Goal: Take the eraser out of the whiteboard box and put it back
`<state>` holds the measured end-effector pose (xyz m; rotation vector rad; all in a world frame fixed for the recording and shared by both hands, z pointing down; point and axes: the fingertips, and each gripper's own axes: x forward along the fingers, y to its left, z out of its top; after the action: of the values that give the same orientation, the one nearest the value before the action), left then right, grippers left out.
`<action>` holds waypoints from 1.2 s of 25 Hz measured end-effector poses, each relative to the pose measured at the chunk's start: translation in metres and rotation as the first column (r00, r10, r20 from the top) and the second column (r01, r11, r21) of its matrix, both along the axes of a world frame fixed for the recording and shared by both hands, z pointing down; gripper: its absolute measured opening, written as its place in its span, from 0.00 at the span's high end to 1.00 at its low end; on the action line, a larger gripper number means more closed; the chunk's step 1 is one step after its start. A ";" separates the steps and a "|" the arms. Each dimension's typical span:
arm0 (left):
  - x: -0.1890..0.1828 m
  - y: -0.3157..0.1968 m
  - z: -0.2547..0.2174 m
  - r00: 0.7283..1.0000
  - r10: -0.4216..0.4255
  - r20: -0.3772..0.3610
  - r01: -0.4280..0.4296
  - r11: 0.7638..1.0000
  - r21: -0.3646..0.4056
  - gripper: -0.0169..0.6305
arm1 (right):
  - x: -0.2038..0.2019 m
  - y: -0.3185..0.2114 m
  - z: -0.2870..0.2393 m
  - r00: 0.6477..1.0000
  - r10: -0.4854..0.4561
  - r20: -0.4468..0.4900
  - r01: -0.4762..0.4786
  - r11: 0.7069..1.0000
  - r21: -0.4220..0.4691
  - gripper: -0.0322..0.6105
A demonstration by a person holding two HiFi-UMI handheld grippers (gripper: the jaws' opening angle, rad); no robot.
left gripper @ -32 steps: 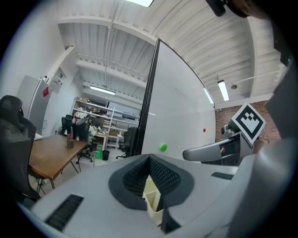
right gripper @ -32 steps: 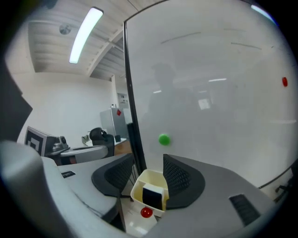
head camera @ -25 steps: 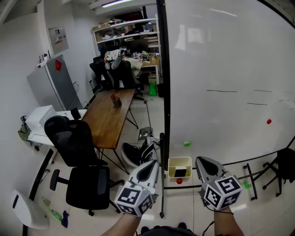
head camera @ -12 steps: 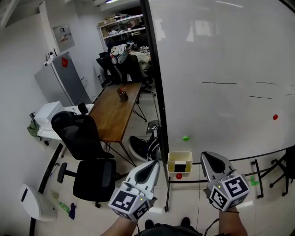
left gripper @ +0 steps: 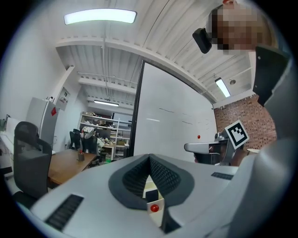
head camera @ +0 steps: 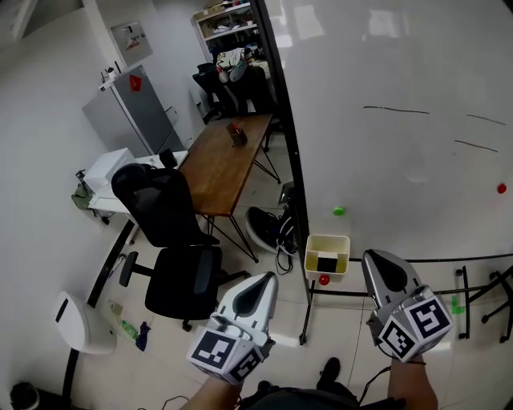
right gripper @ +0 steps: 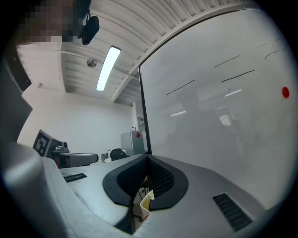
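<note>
Head view: we find left gripper [head camera: 263, 280] and right gripper [head camera: 377, 262], jaws closed on nothing, drawn nearer the whiteboard box [head camera: 312, 250], eraser [head camera: 326, 263] untouched.

Too small in the head view to name the dark shape [head camera: 327, 263] inside the whiteboard box [head camera: 313, 258]. In the left gripper view, just a sliver of that box through the left gripper [left gripper: 149, 159], the rest hidden. Cut off at 3 o'clock: whiteboard [head camera: 417, 120]. Cut at 6 o'clock: left forearm [head camera: 212, 394], right forearm [head camera: 409, 390]. Shelf clutter [head camera: 228, 20] at 12 o'clock unreadable.
</note>
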<state>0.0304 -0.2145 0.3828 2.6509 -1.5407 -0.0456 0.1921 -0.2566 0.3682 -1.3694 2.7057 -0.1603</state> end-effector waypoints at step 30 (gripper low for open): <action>-0.056 0.316 -0.037 0.978 0.194 -0.082 -0.190 0.980 0.058 0.94 | -0.066 0.347 -0.046 0.986 0.169 -0.006 -0.169 0.986 -0.005 0.92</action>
<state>-0.0252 0.1011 0.3461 2.7821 -1.2682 -0.1886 0.1265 0.0907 0.3218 -1.5937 2.5793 -0.1496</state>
